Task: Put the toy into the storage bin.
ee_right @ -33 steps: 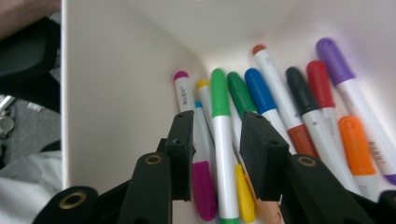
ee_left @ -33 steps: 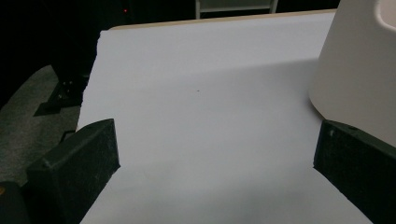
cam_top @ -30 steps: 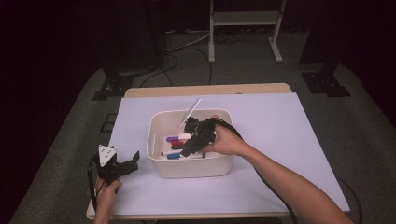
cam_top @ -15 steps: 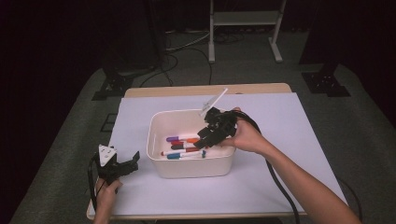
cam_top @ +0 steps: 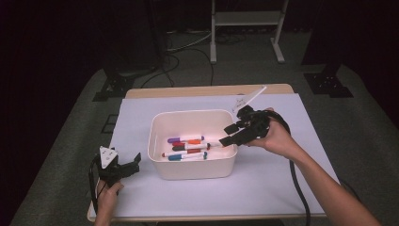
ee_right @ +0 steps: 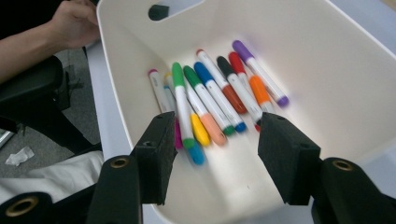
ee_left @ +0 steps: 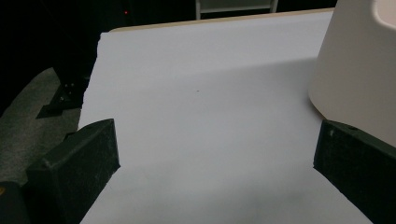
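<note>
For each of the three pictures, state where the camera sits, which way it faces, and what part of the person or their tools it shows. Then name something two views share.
High view: fixed above the person's side, looking forward and down on the table; both forearms, left tool and right tool show.
Left gripper view: rides the left tool, looking low across the paper; its open jaws show.
Right gripper view: rides the right tool, looking down into the bin at the markers; its open jaws and the other hand show.
Shared: all three views show the white bin.
</note>
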Motion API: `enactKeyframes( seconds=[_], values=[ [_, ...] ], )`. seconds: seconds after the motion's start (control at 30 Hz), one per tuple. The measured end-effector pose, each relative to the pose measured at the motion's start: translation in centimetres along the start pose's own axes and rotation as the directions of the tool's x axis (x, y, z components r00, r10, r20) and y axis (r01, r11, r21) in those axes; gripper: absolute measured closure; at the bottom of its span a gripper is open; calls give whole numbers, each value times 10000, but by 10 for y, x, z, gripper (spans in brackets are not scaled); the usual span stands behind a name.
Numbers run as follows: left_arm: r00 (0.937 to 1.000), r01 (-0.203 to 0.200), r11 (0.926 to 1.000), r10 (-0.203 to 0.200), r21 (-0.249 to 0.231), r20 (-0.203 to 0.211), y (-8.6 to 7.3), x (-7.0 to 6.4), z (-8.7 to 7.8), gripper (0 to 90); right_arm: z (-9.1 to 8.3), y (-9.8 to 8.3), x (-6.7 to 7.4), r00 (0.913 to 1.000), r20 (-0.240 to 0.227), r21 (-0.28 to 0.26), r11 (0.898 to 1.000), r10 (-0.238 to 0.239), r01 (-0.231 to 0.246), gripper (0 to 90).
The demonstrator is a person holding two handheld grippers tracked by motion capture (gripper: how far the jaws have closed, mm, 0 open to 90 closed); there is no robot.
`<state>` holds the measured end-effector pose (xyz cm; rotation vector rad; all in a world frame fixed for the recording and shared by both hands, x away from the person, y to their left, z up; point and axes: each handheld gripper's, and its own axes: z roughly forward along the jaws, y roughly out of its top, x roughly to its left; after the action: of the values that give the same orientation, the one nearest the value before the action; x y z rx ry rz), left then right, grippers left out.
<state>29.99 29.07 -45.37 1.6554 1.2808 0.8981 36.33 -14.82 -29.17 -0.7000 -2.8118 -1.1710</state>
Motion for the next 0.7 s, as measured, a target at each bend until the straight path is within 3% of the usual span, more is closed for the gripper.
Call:
enactKeyframes(
  seconds=[0.37, 0.7],
  values=[
    [10000, -40, 10000, 40, 23, 10, 0, -1, 1, 0, -39, -28, -12, 9968, 537, -658, 9963, 595, -559, 443],
    [10000, -48, 10000, 48, 23, -4, 0, -1, 1, 0, -46, -59, -27, 9896, 774, -755, 9904, 1213, -1155, 430]
  ],
)
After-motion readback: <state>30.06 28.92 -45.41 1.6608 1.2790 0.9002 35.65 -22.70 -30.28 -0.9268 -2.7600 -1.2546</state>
